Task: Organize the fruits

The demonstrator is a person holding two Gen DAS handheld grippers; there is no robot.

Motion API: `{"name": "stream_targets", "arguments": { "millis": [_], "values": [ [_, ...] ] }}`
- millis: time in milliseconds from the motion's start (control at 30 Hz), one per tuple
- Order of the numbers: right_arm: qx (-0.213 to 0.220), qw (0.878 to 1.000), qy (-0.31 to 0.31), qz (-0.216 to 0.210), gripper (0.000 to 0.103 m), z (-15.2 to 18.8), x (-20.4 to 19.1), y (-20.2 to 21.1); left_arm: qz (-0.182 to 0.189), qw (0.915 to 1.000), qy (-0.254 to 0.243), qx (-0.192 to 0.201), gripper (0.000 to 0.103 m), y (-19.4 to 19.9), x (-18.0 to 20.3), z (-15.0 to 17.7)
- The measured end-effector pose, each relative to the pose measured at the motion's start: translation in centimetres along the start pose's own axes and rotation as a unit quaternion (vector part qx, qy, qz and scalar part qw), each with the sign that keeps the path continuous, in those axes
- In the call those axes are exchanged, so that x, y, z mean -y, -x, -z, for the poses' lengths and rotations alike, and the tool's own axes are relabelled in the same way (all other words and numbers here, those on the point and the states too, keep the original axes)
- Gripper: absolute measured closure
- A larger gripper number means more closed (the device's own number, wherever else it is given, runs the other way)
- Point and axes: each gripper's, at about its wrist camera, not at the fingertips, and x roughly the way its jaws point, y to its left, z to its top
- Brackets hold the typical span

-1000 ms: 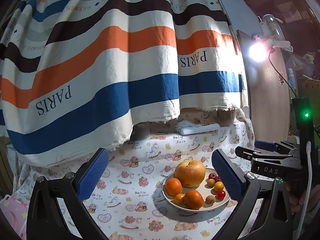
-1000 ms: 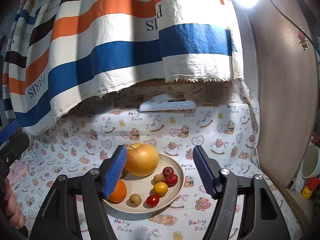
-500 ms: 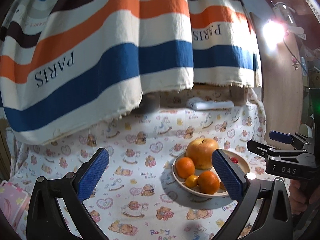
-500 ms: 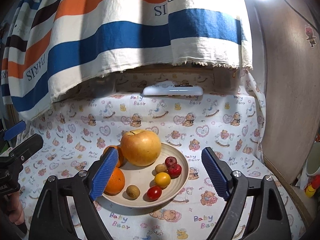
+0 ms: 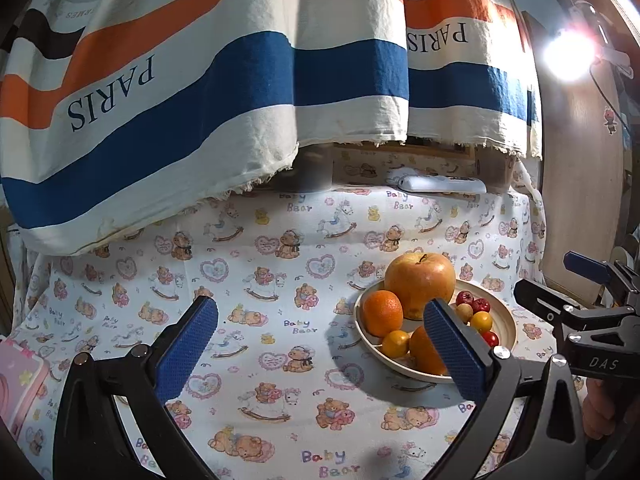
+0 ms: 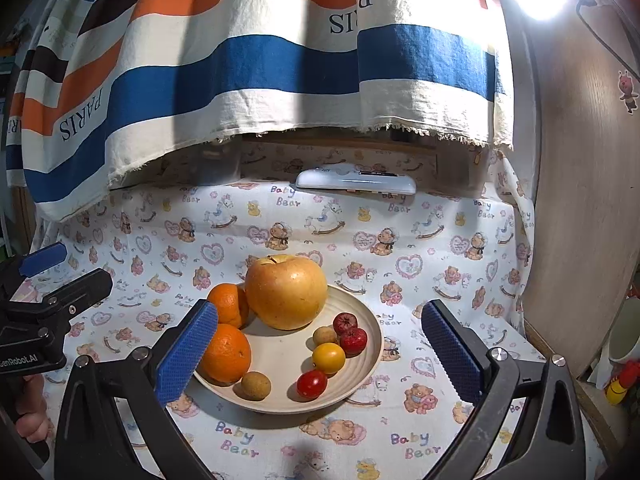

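1. Left gripper [image 5: 320,344]: jaws apart, empty, hovering over the bear-print tablecloth [image 5: 256,280], pointing slightly downward.
2. Right gripper [image 6: 320,344]: jaws opening, nothing gripped, angled slightly downward over the ribbed cream plate [image 6: 360,376].
3. Plate holds a large yellow apple [image 6: 286,292] at 12 o'clock, two oranges [image 6: 224,354] at 9.
4. Only the right view shows the brown round fruit [image 6: 256,386] at 6 o'clock; only the left shows a pink box [image 5: 18,384].

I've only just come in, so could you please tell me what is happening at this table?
A person holds a claw in each hand over a plate of fruit: an apple, oranges and small fruits. The right claw is opening in front of the plate, empty. The left claw, beside the plate, is open and empty. Nothing has been picked up yet.
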Motion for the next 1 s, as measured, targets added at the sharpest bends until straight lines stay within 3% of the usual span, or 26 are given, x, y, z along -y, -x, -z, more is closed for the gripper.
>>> {"name": "stream_targets", "arguments": {
  "millis": [1000],
  "values": [
    [0.006, 1.000, 0.001, 0.004, 0.000, -0.07, -0.05, 0.42, -0.010, 0.9999, 0.002, -0.006, 0.001, -0.26, -0.21, -0.07]
  ]
}}
